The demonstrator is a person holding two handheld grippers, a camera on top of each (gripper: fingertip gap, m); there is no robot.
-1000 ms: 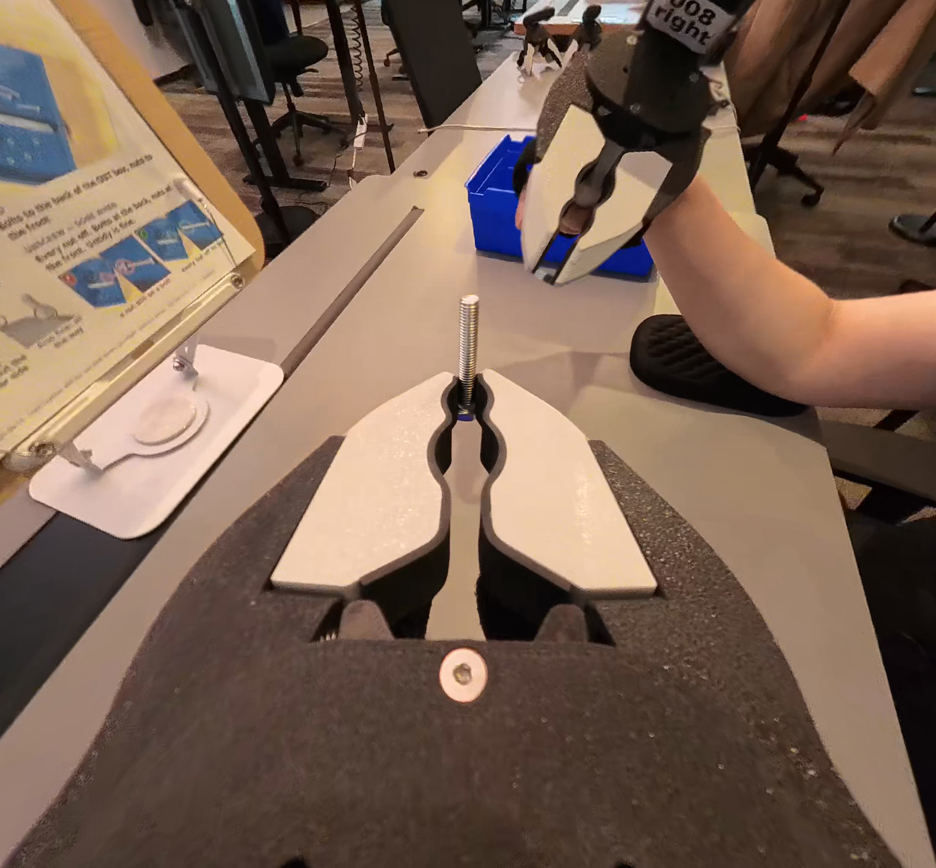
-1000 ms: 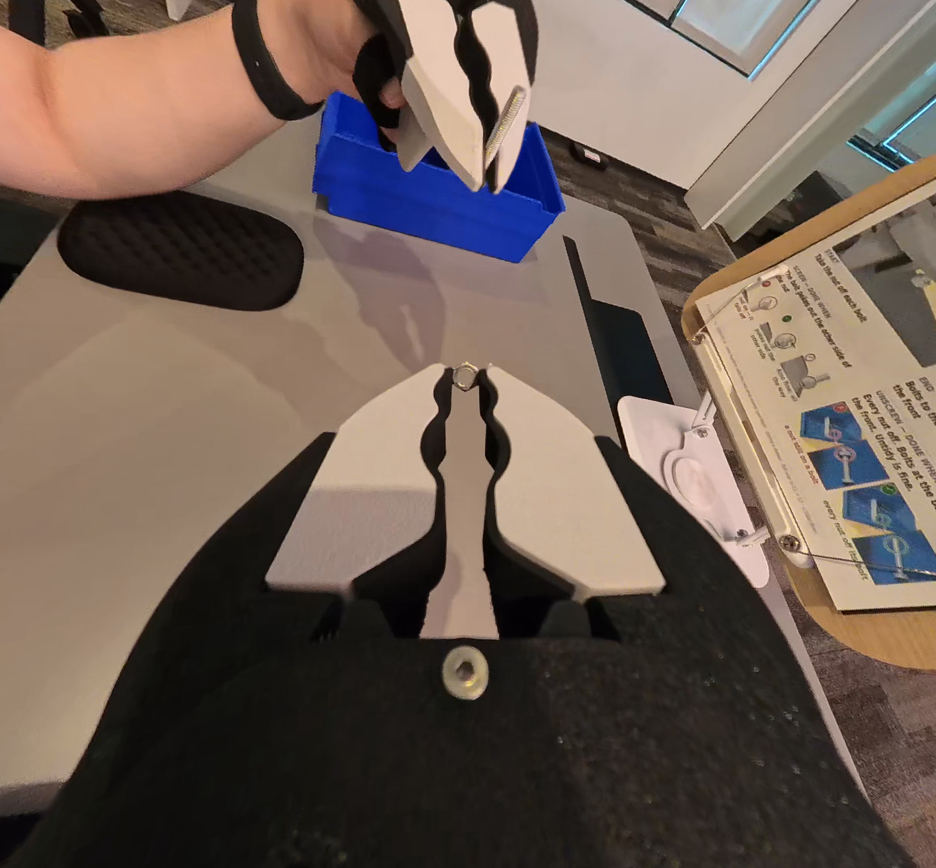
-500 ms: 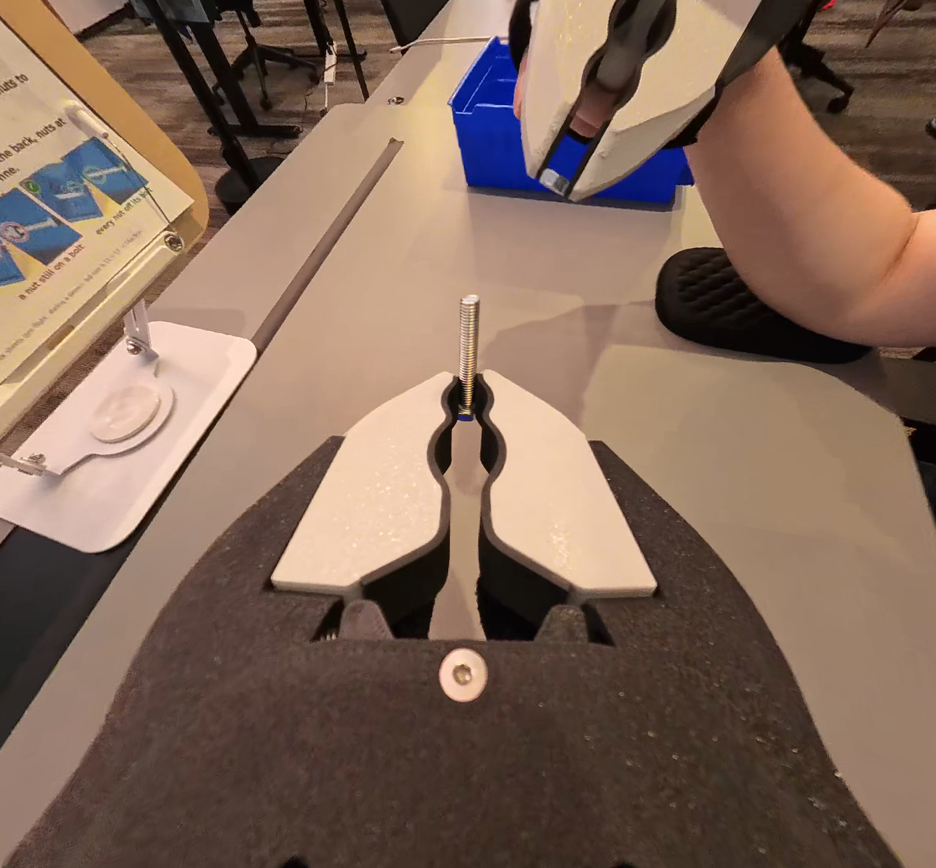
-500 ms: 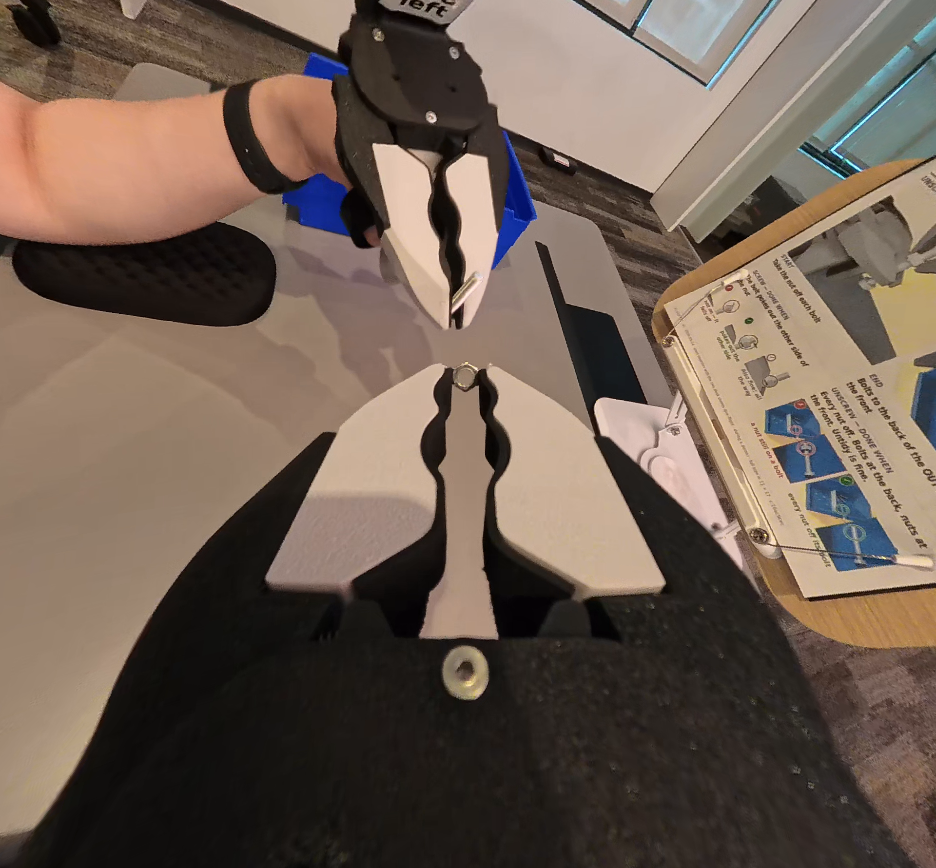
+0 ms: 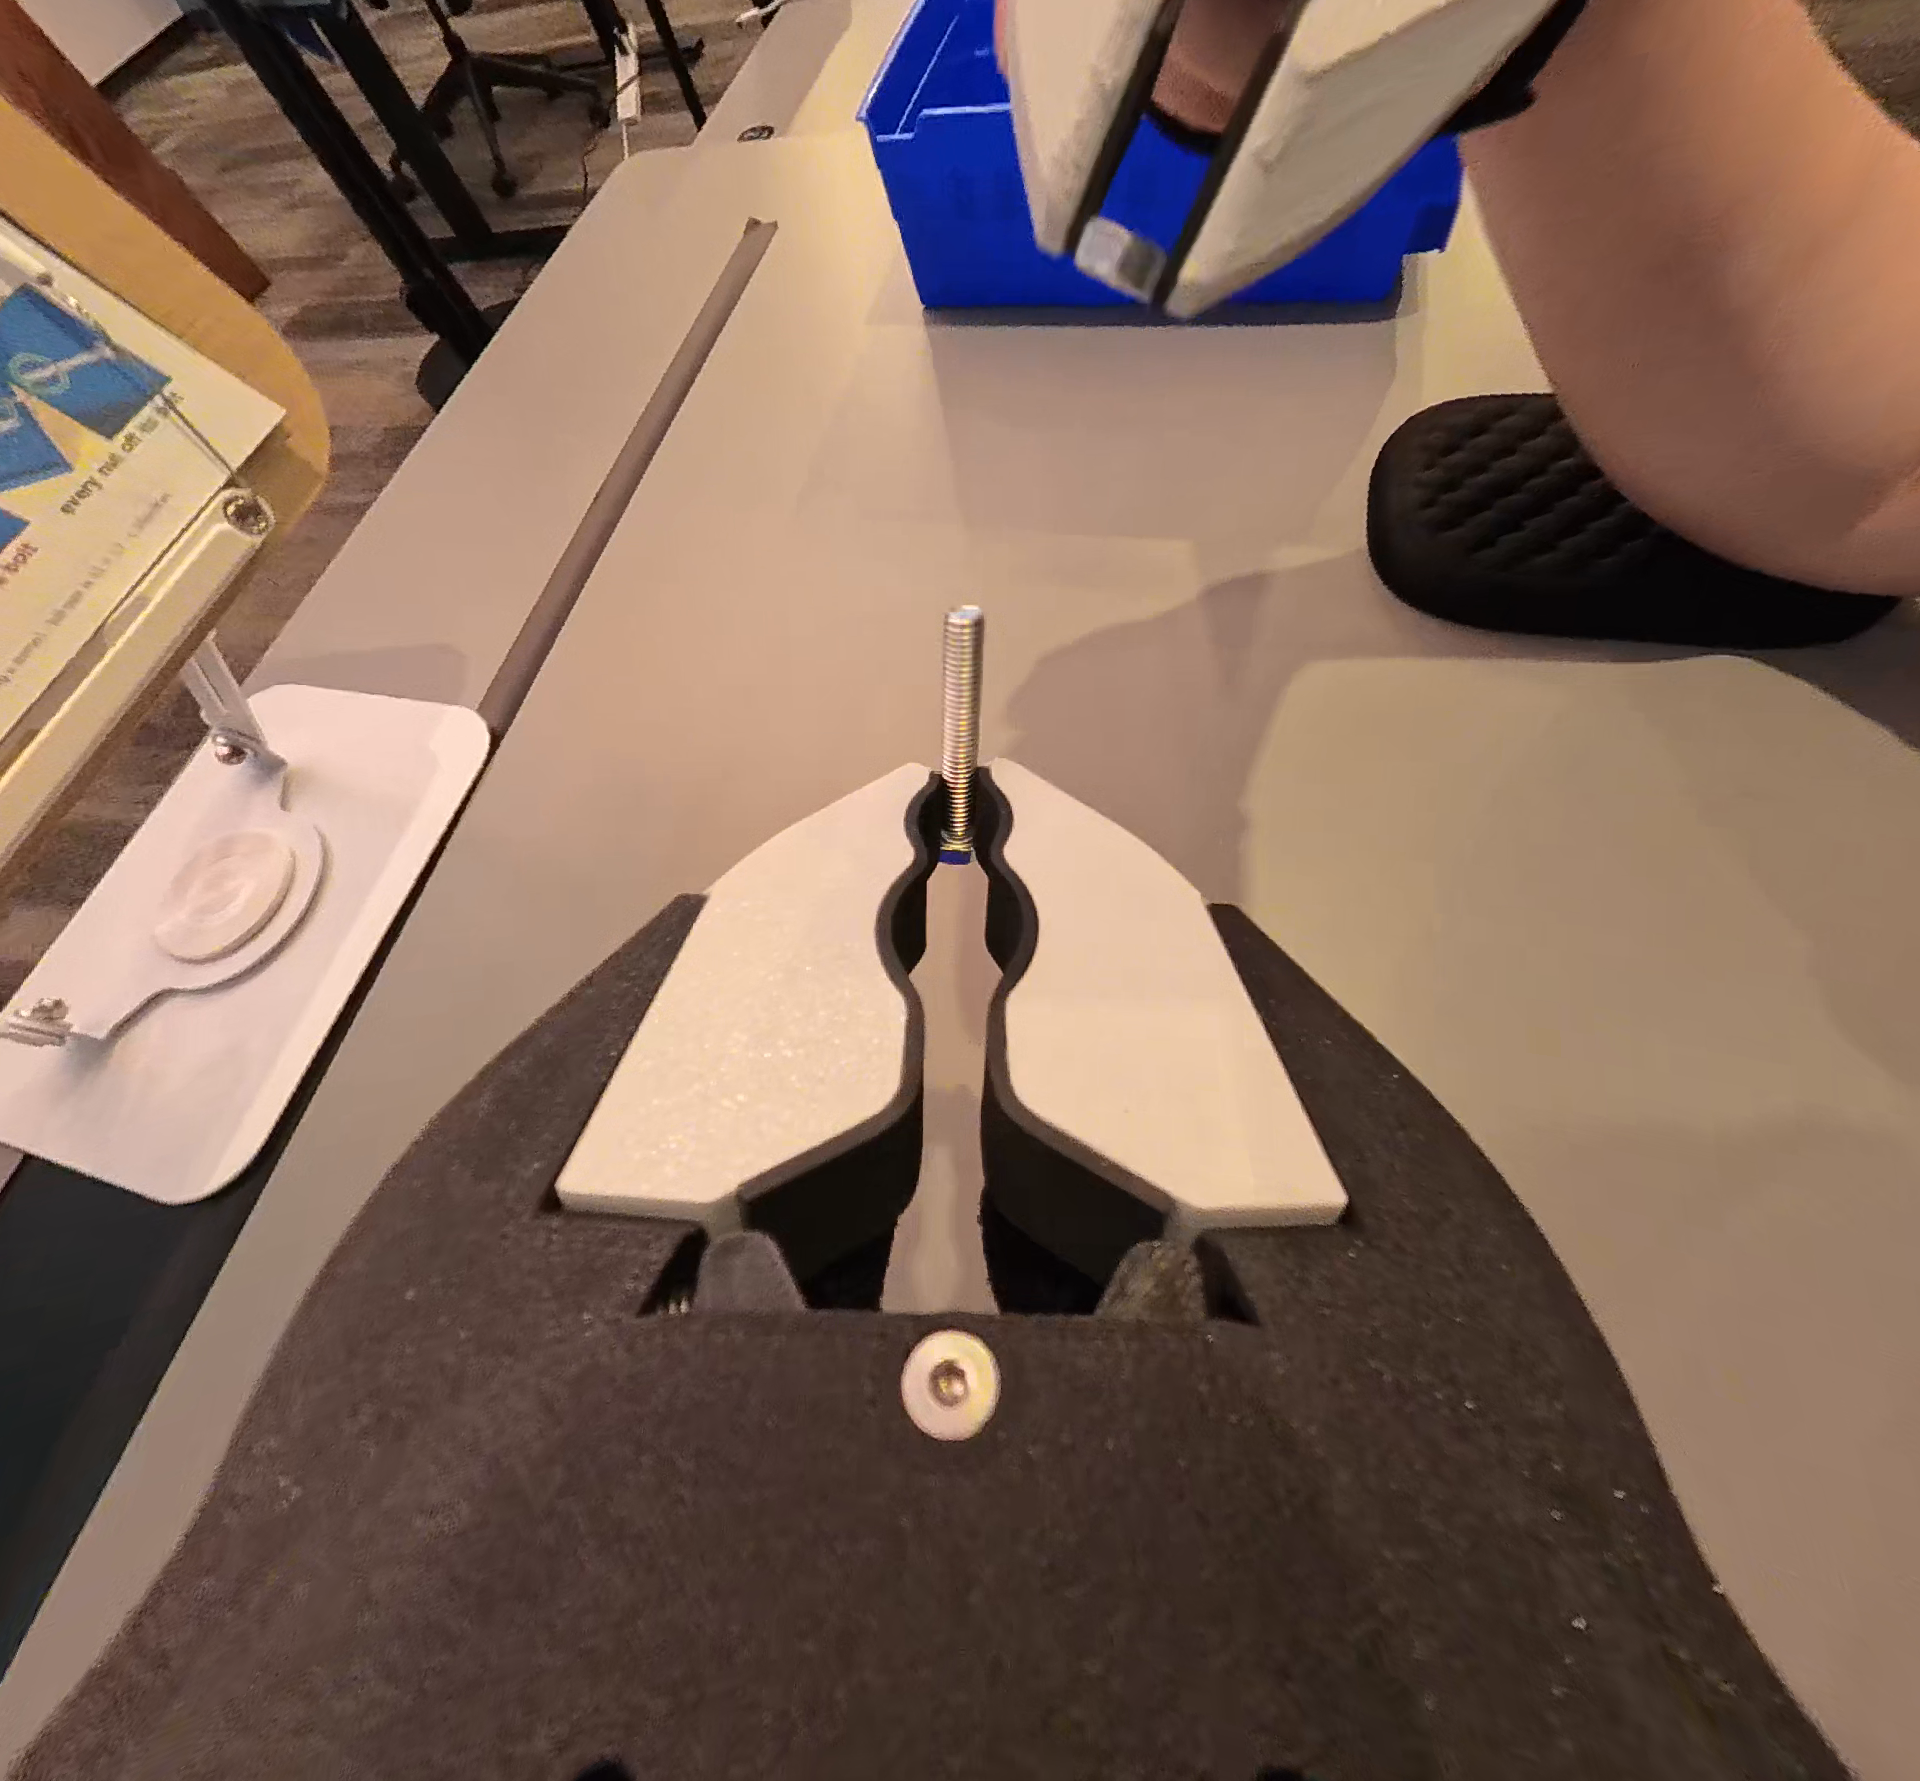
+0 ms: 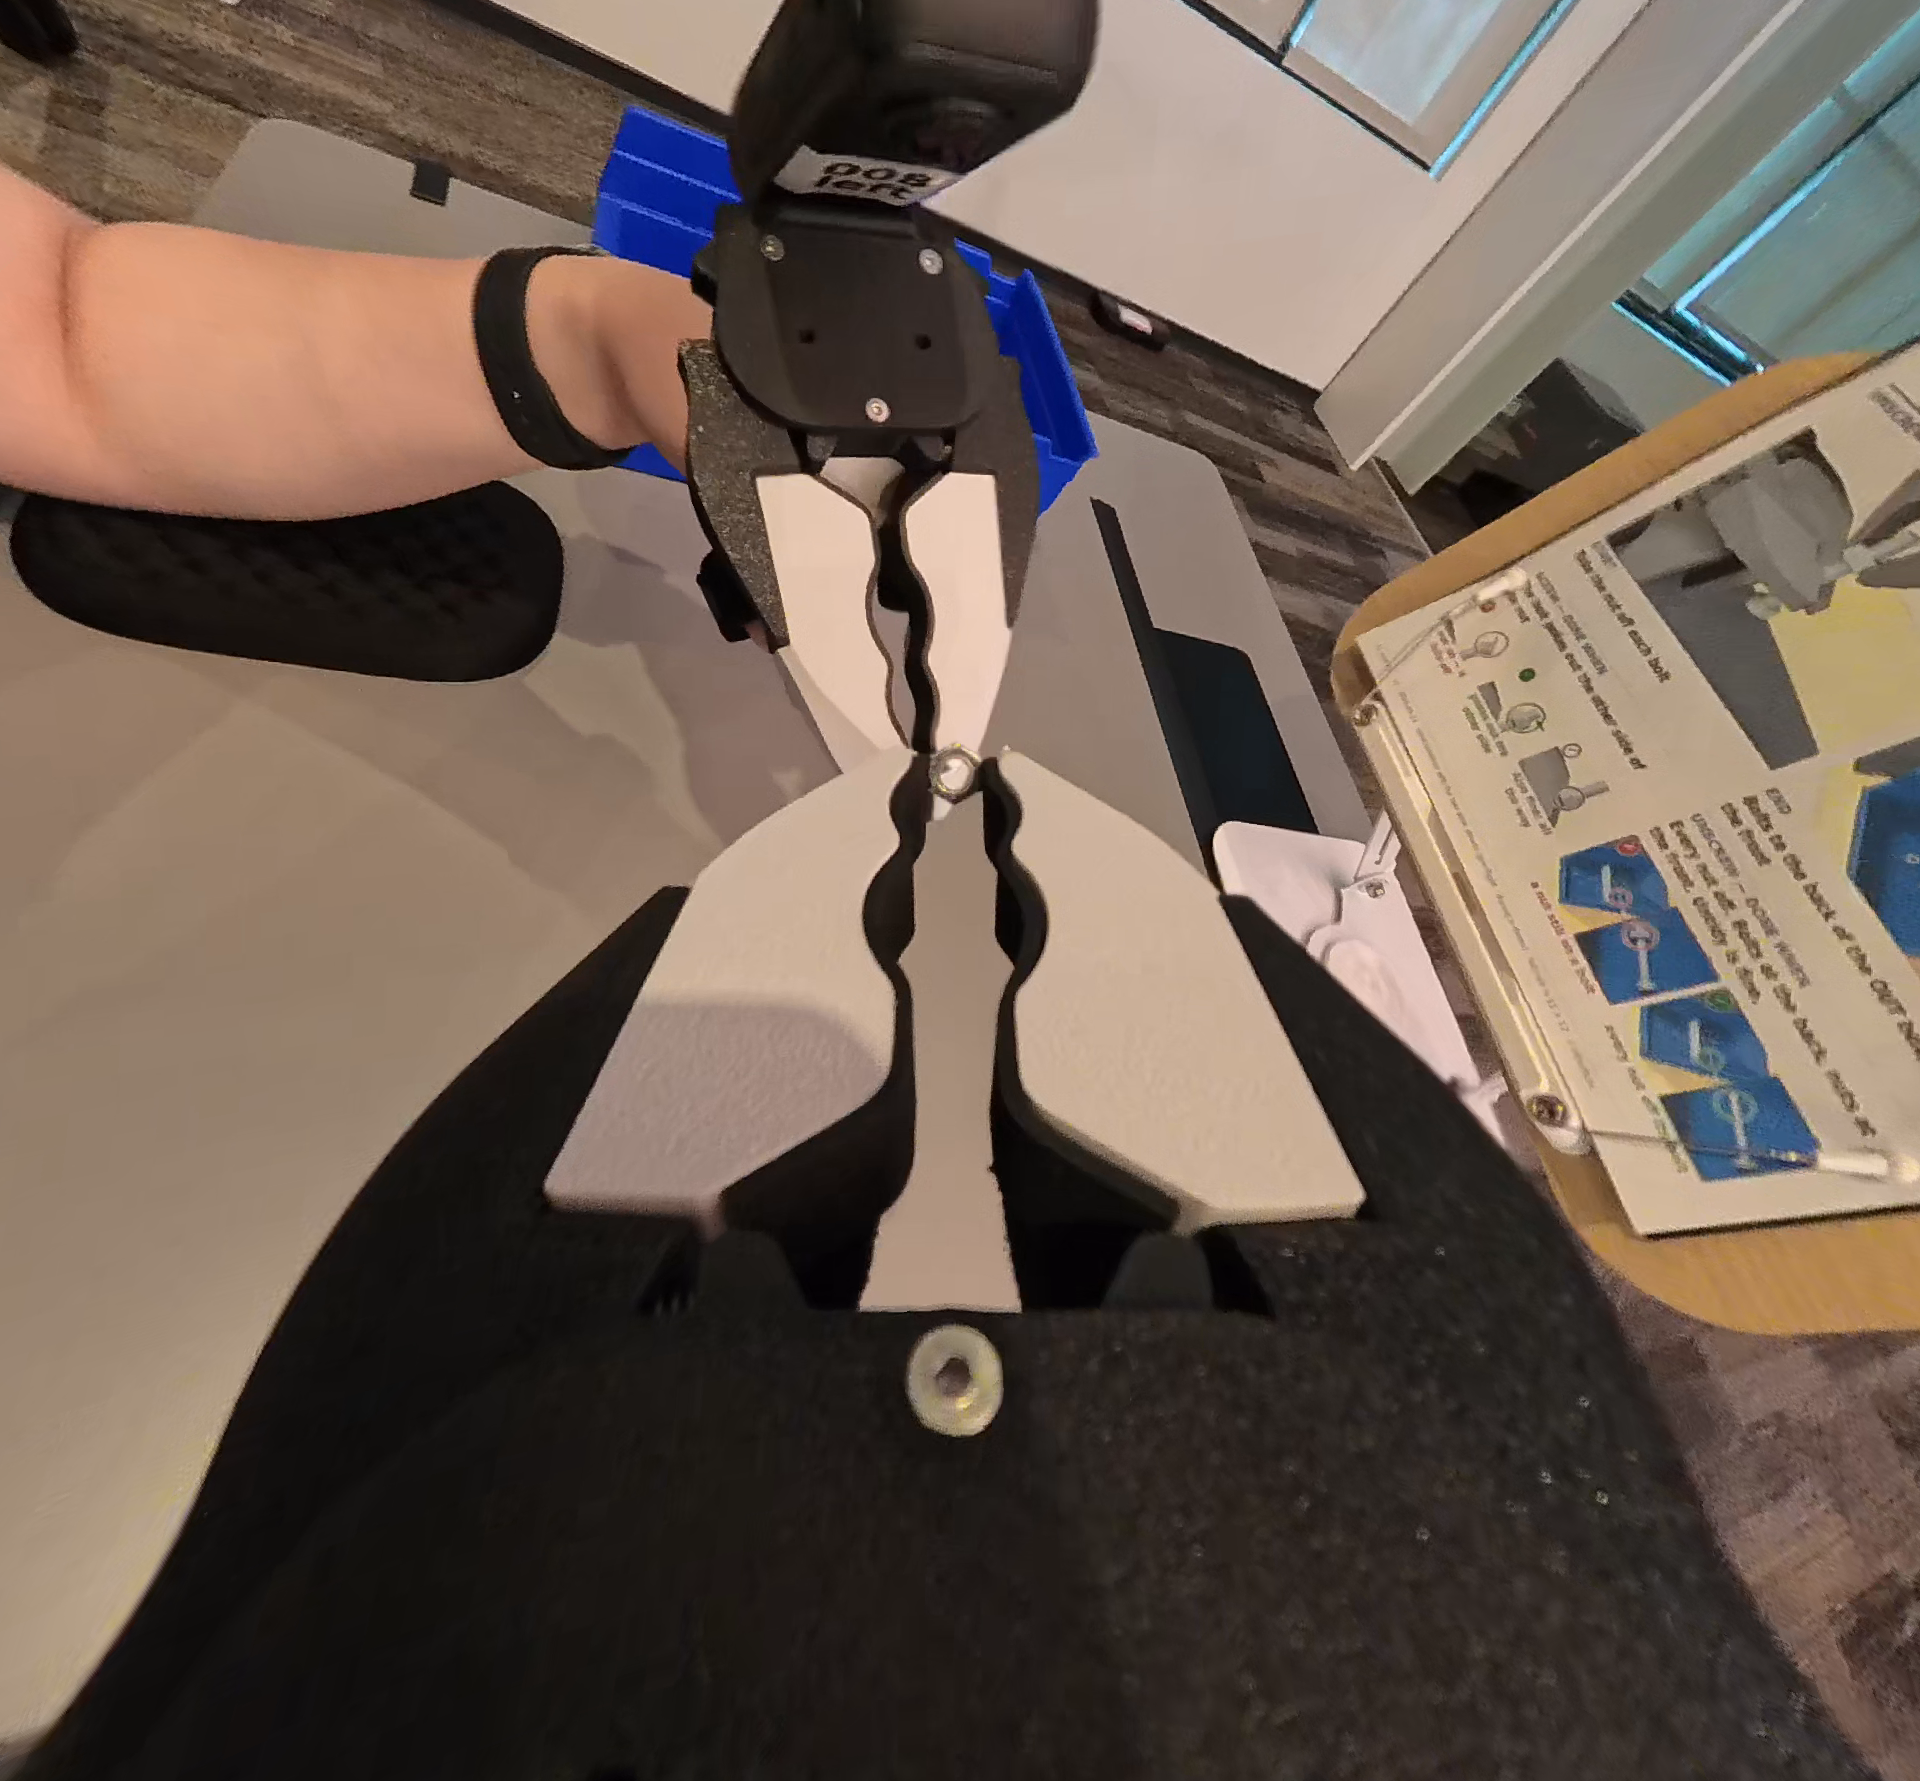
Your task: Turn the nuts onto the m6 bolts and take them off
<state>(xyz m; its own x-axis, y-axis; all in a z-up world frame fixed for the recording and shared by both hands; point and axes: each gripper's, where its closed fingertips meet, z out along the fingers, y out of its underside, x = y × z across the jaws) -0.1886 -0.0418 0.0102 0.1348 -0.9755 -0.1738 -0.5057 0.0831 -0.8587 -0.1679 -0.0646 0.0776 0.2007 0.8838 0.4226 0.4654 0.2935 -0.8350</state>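
The left gripper [image 5: 958, 801] has its jaws clamped on the bolt [image 5: 961, 692], threaded end pointing to twelve o'clock above the grey counter [image 5: 1039, 505]. Farther off at one o'clock, the right gripper [image 5: 1122, 271] pinches the nut [image 5: 1117, 258]; nut and bolt tip seem apart. The blue bin [image 5: 956, 173] stands behind.

Left gripper [image 5: 958, 801] is clamped shut on the bolt [image 5: 961, 692], which sticks straight out toward 12 o'clock. Right gripper [image 5: 1127, 261] comes in from 1 o'clock, tips pointing back at the left one, pinching a nut [image 6: 951, 775], with a bare forearm [image 5: 1714, 225] trailing off to 2 o'clock.
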